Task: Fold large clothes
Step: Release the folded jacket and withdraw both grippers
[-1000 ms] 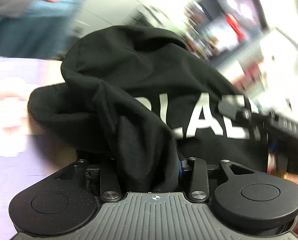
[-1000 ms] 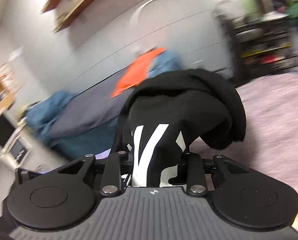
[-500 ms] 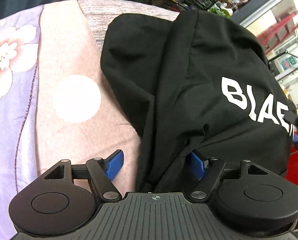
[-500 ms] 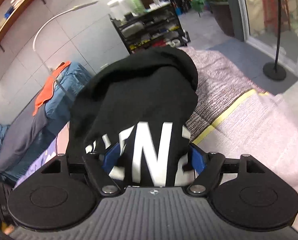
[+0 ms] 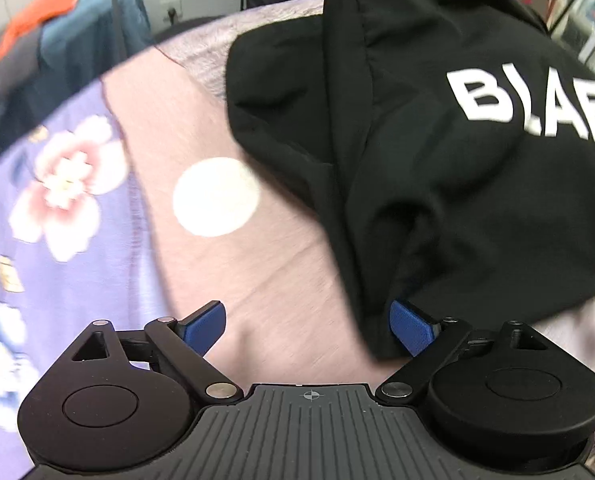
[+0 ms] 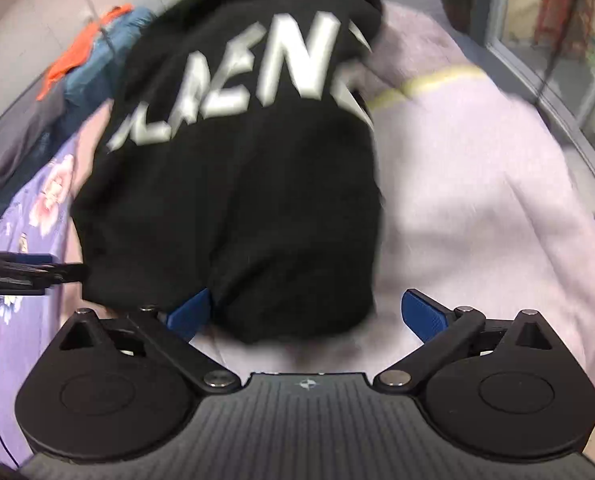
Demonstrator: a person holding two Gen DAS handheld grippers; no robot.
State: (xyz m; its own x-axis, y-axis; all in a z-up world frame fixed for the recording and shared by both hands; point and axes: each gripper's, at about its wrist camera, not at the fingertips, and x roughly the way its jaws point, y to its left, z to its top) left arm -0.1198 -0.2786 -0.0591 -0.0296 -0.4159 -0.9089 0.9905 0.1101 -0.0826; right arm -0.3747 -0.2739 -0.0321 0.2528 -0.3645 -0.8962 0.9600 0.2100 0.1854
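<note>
Both grippers' fingers spread, empty | black garment [image 5: 437, 168] [image 6: 237, 200] ahead, on bedspread [image 5: 217, 272]

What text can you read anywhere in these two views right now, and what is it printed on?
"BLAE": large white block letters on the black cotton garment in the left wrist view; the word runs off the frame's right edge.
"LAEN", roughly: the same white print on that garment in the right wrist view, motion-blurred, its first and last letters unreadable.
Nothing else legible: the floral purple-and-pink bedspread carries only a pattern.
</note>
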